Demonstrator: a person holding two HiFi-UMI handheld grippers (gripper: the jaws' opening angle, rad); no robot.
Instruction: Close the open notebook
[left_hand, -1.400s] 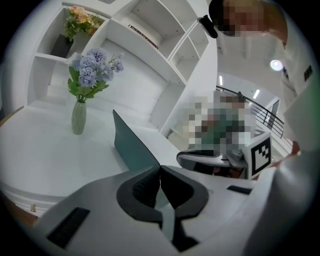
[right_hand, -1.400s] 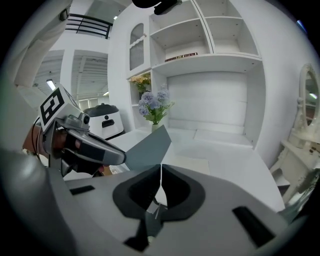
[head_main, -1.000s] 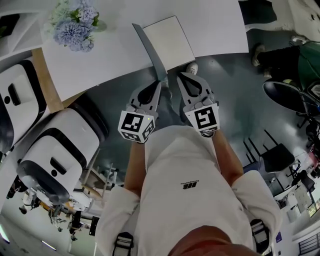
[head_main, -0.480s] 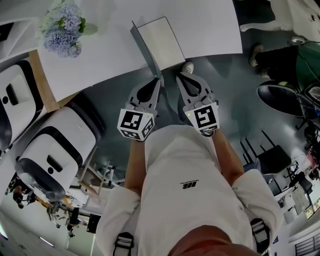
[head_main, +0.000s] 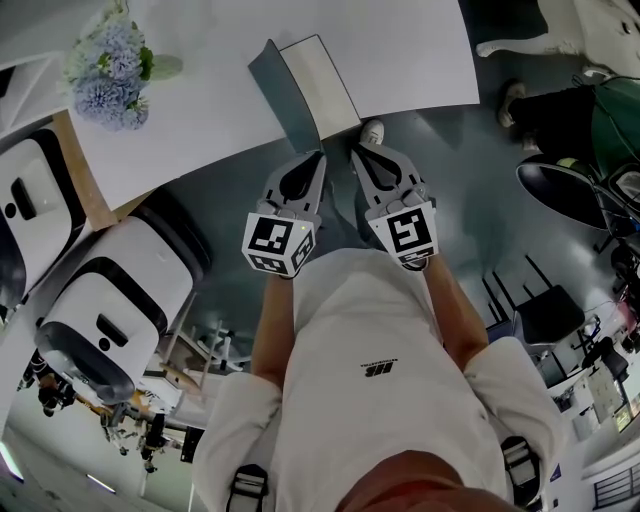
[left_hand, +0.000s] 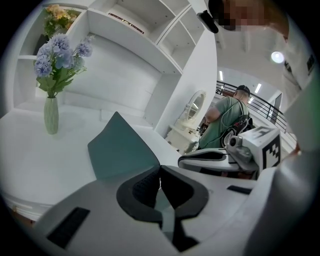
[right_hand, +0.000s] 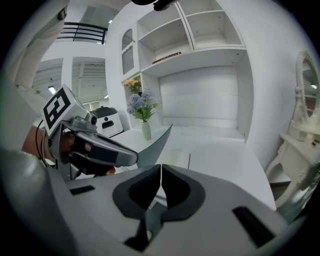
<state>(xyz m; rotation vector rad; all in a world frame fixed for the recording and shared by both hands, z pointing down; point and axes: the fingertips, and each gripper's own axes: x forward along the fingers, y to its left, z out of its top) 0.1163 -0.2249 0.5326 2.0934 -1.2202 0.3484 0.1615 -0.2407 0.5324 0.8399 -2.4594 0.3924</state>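
Currently left gripper (head_main: 319, 156) pinches the lifted cover of the teal-covered white-paged notebook (head_main: 322, 82) at the white table's (head_main: 420, 50) front edge, likely to fold it shut; right gripper (head_main: 357, 151), jaws together and empty, hovers off that edge.

Head view steeply downward; both gripper views low, along jaws, notebook (head_main: 318, 85) common.

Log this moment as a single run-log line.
task: close notebook | left gripper: shut on cover, cover tilted up off page | right gripper: shut, empty, beside left gripper | surface: white table
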